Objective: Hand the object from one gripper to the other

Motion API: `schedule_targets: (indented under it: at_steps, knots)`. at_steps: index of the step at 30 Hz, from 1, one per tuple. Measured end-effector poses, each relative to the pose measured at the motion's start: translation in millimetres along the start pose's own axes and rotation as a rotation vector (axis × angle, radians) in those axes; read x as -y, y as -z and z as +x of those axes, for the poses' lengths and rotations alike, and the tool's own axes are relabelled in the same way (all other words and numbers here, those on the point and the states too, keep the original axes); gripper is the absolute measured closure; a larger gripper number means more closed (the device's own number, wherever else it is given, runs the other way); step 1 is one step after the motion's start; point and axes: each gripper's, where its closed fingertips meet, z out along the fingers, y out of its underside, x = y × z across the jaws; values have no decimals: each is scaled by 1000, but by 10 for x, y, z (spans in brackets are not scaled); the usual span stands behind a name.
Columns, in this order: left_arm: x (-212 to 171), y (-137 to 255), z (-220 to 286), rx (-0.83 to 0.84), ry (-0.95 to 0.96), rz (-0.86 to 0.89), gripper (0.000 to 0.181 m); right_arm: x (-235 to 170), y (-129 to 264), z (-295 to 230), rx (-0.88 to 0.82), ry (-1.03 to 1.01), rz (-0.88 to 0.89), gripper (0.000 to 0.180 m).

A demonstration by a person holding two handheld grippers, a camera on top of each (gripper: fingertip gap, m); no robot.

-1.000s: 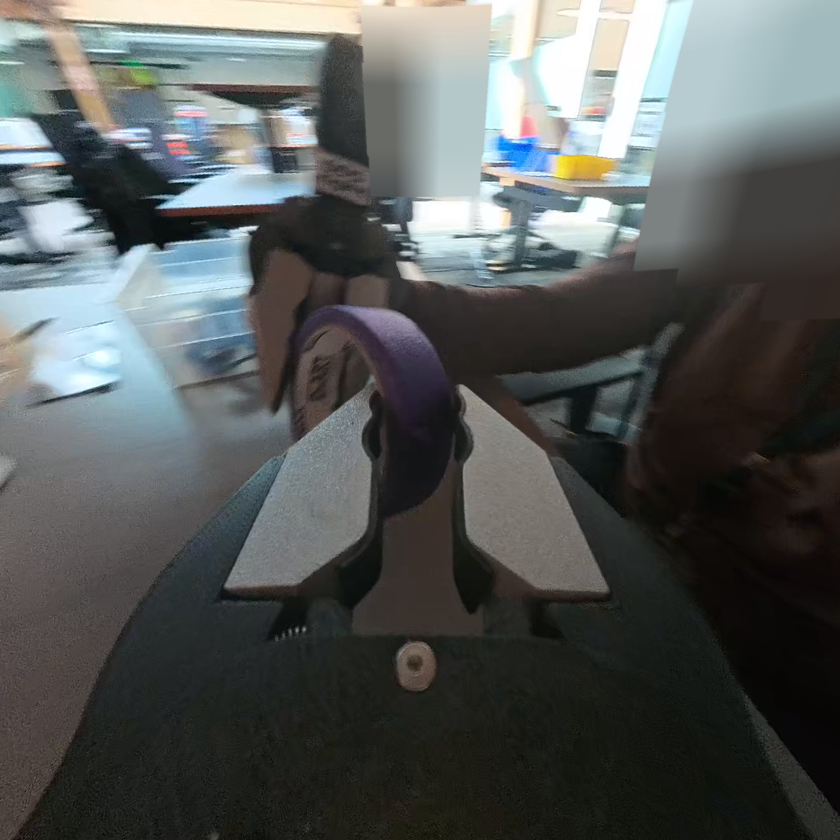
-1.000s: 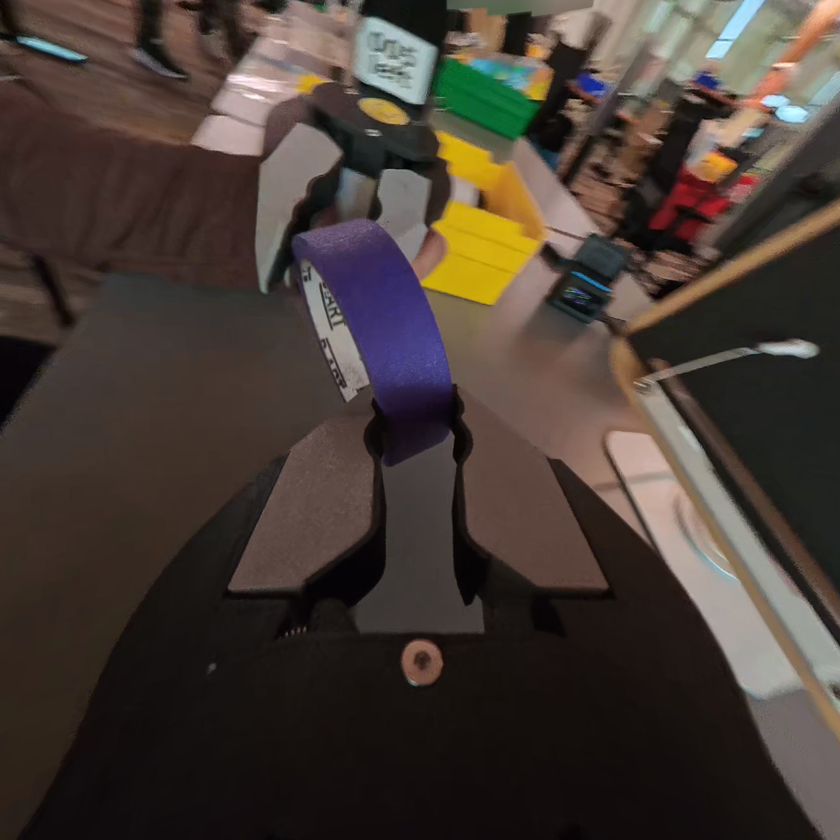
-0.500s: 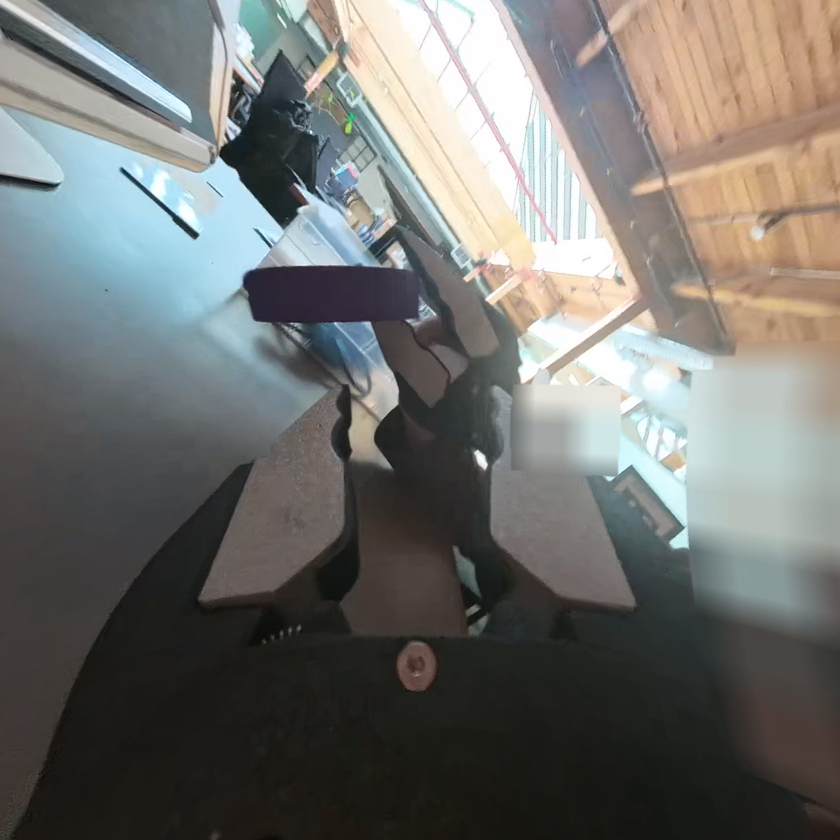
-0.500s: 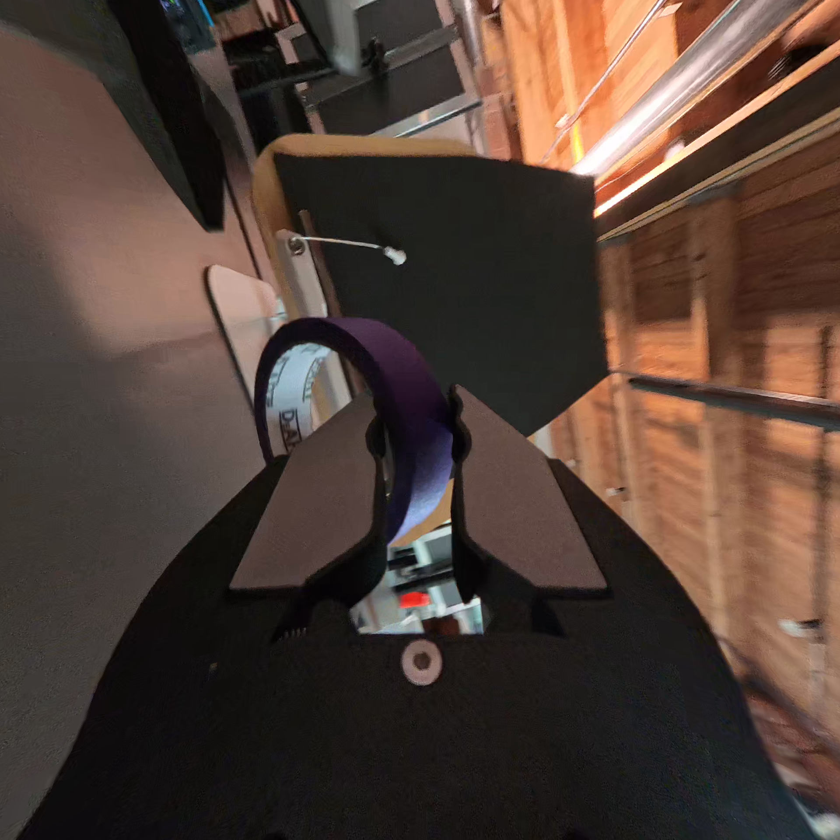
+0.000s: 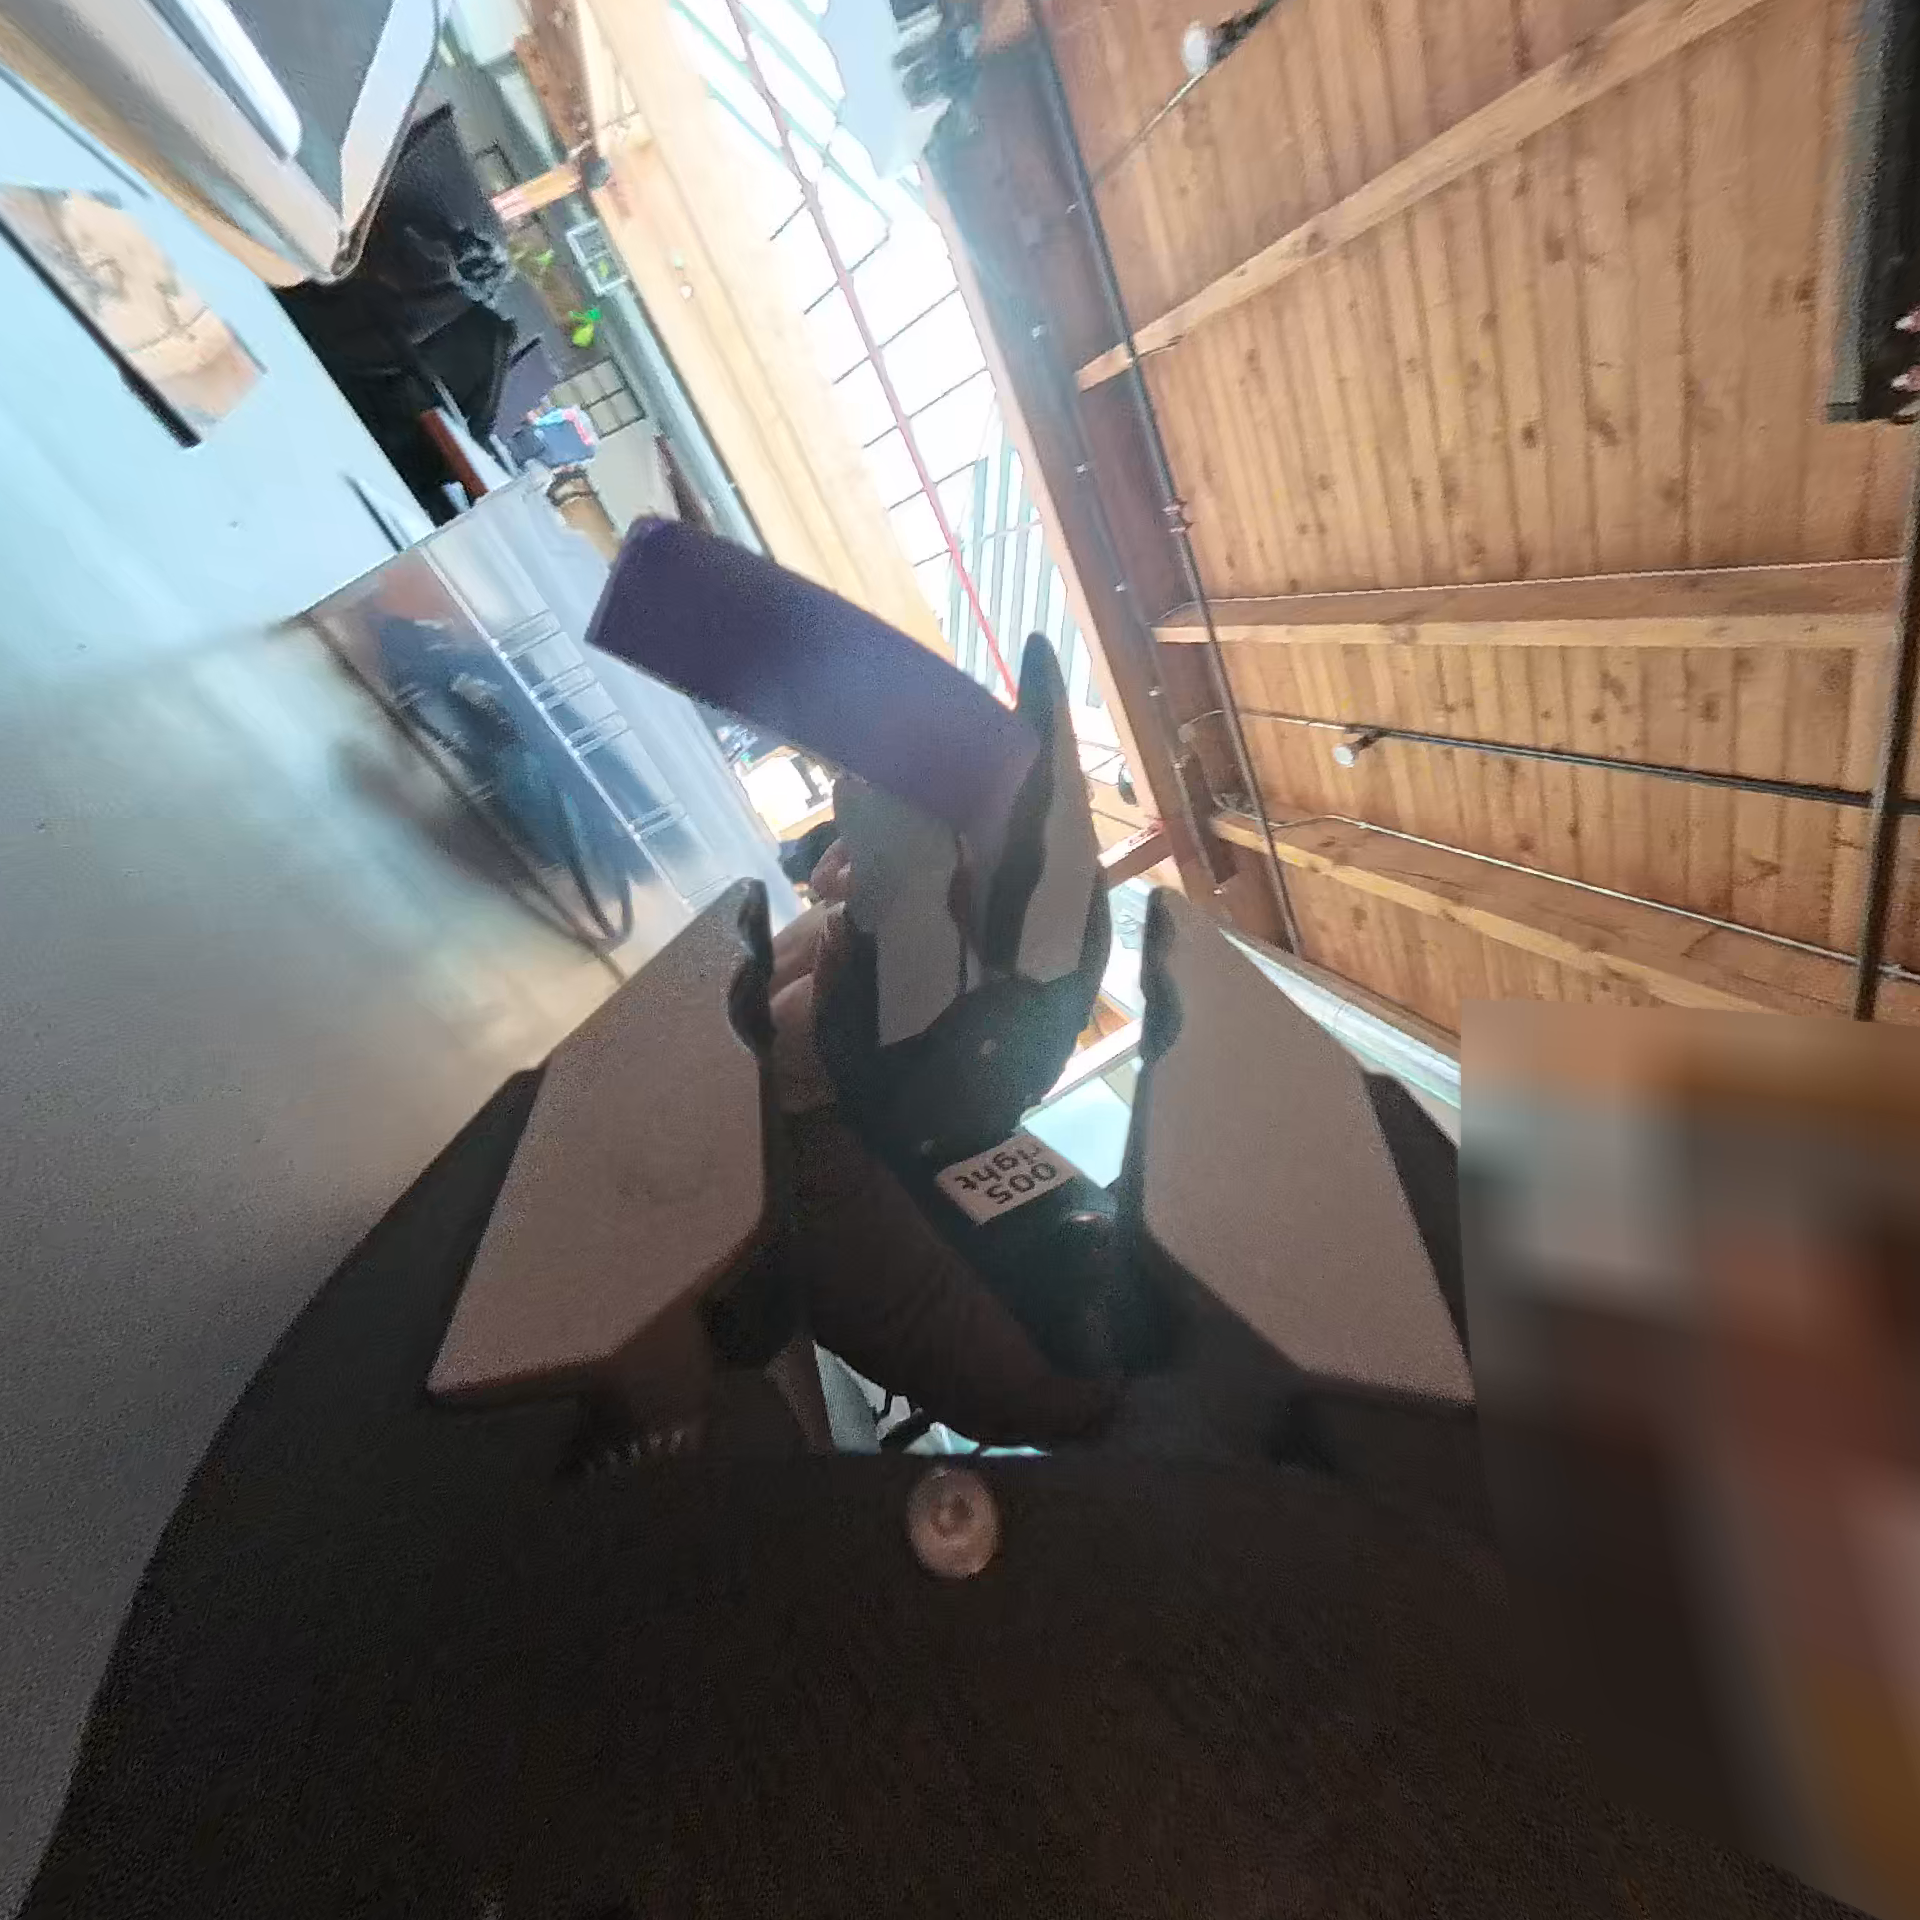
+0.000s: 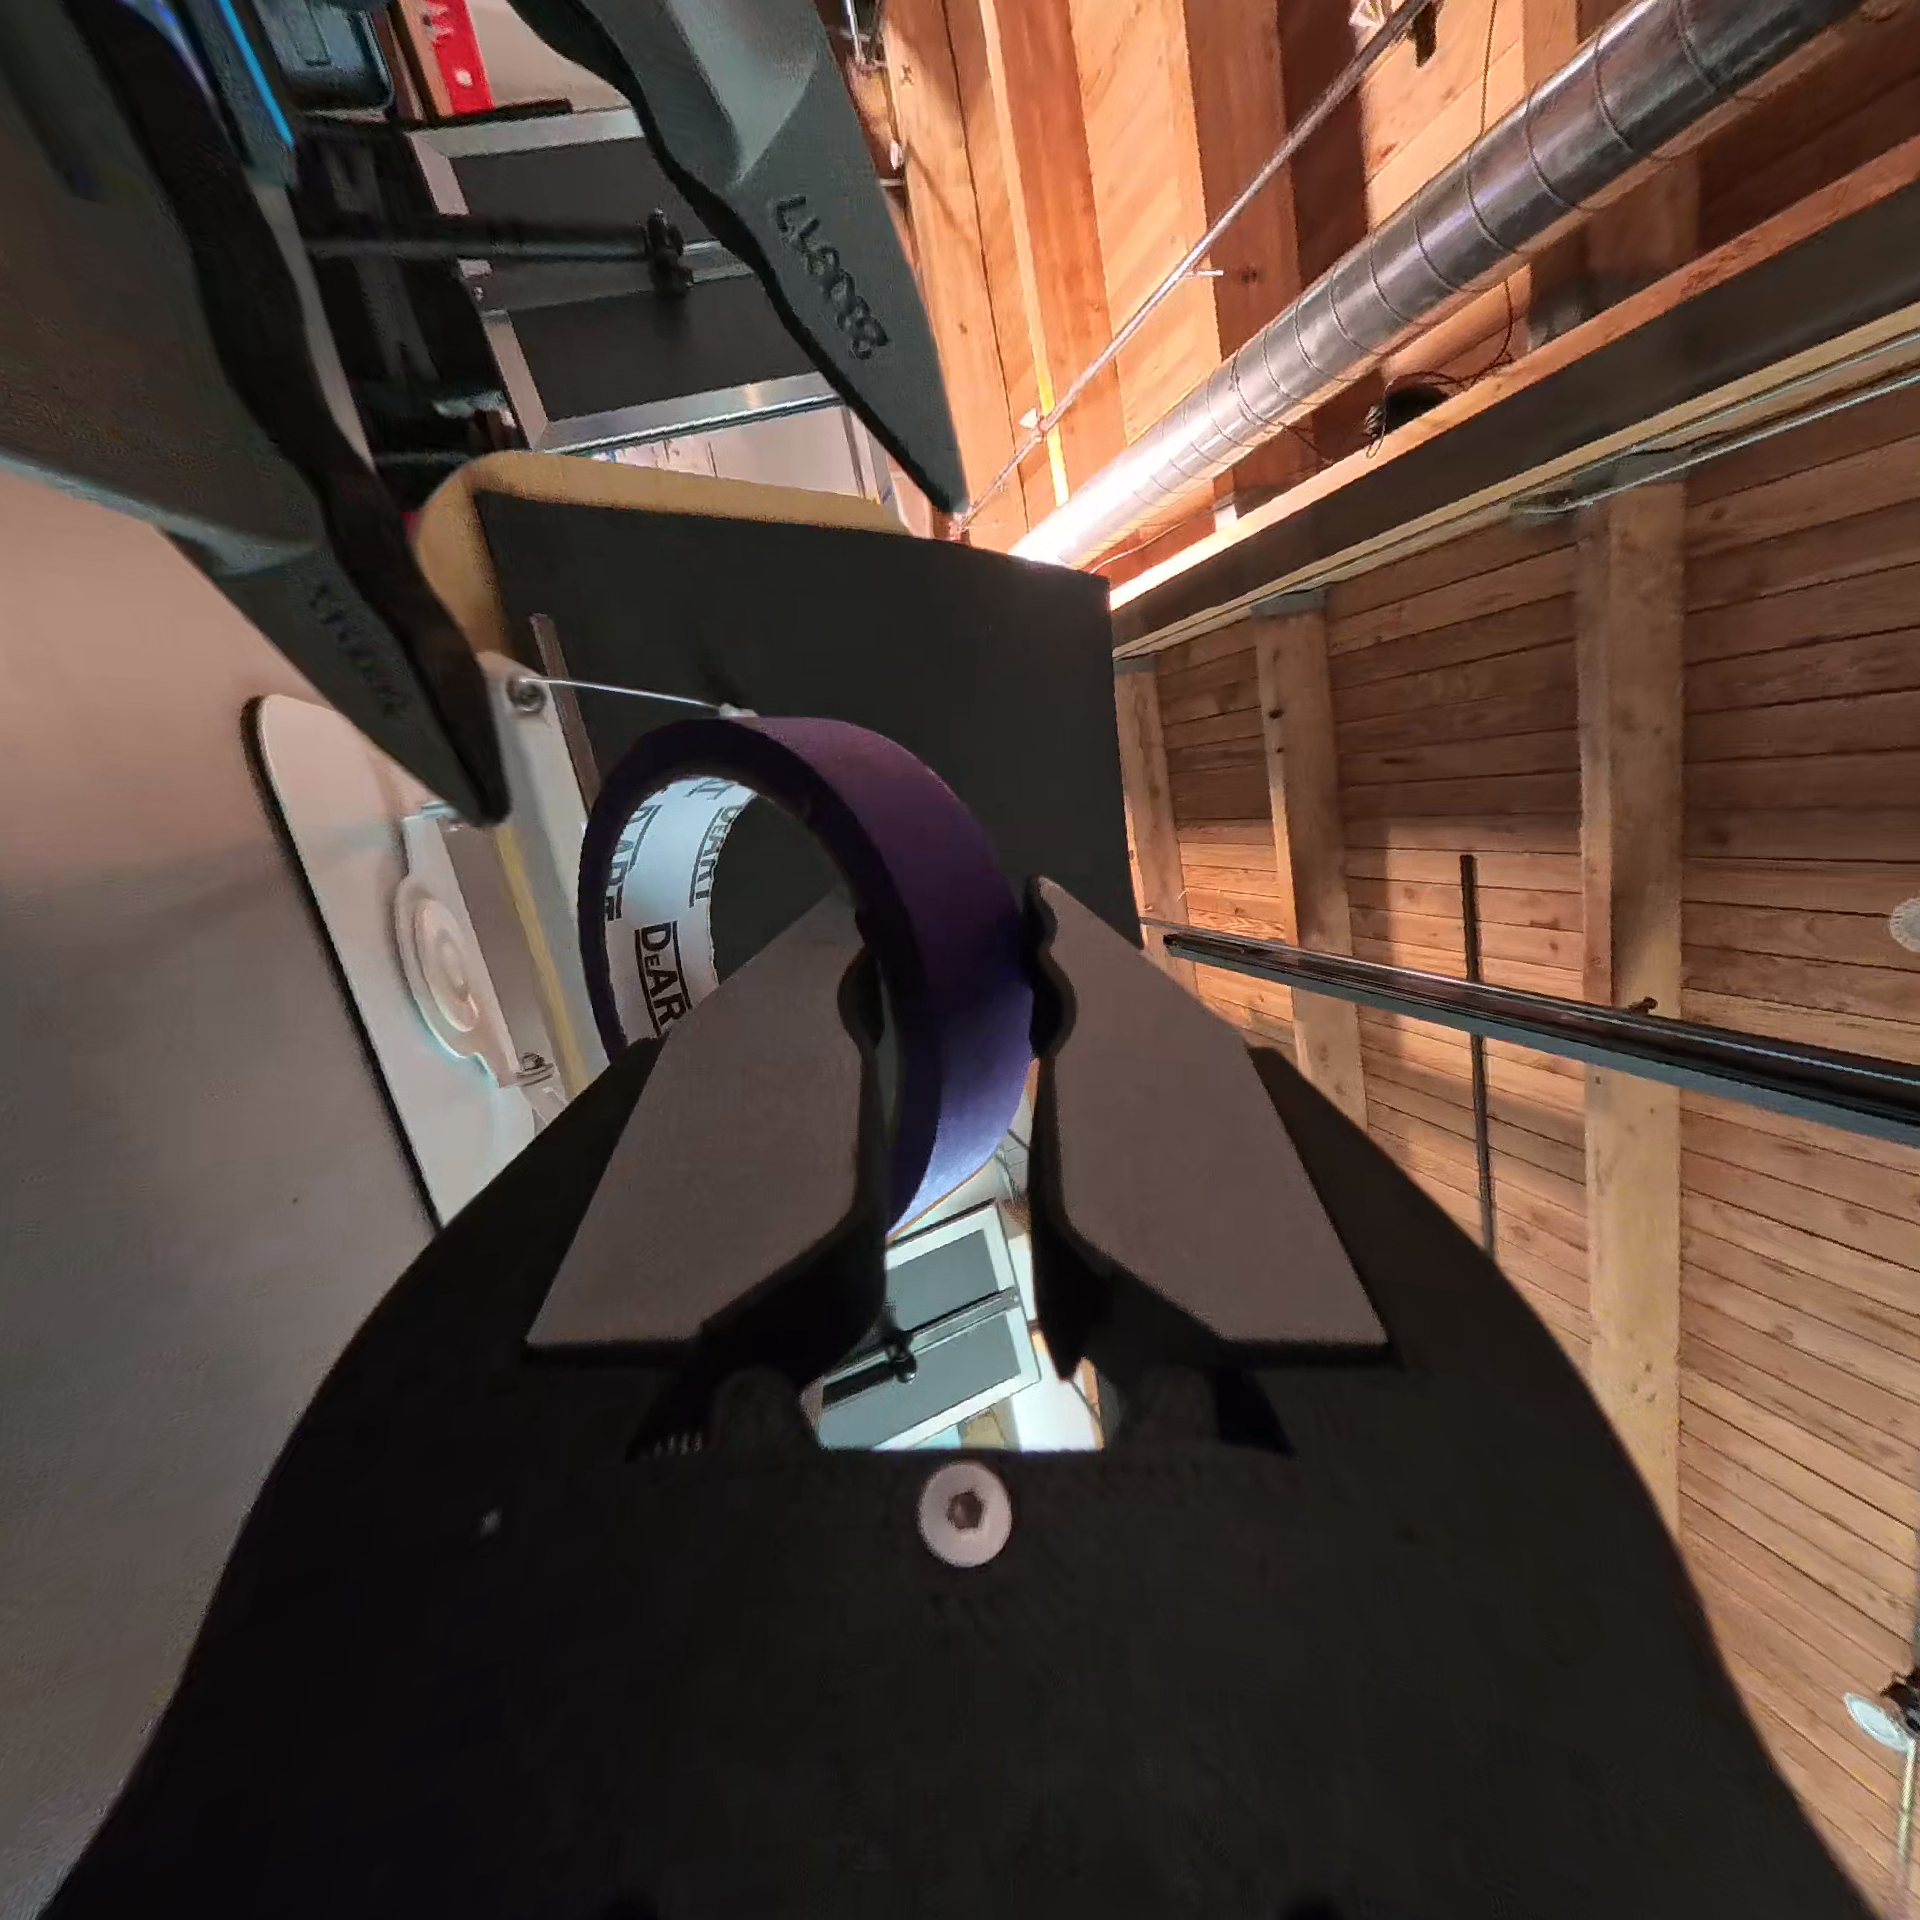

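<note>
Wooden ceiling boards [image 6: 1455, 935] fill the background while the right gripper [image 6: 951, 997] clamps the purple tape roll [image 6: 935, 935] and the left gripper [image 5: 951, 971] stands empty and wide, so it should probably withdraw without bumping the roll.

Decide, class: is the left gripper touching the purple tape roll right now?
Apart. In the left wrist view the left gripper stands open with nothing between its fingers, while the purple tape roll sits beyond them, clamped in the right gripper.
</note>
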Motion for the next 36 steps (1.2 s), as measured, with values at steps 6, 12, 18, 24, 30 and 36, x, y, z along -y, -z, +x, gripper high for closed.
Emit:
schedule_targets:
  at_steps: [6, 12, 18, 24, 30, 36]
  knots:
    - [-50, -64, -16, -23, 28, -10, 105, 302, 112, -108, 7, 74, 127, 158]
    - [43, 57, -119, 52, -82, 10, 138, 402, 155, -417, 149, 66, 177, 155]
    - [22, 59, -104, 106, -183, -46, 143, 368, 185, -435, 225, -109, 224, 150]
    - [182, 152, -56, 57, -138, 65, 161, 418, 294, -558, 248, -16, 273, 141]
    - [204, 227, -30, 159, -309, 27, 172, 429, 431, -502, 338, -266, 340, 167]
    - [36, 198, 141, 87, -407, -128, 172, 395, 680, -638, 925, -914, 328, 147]
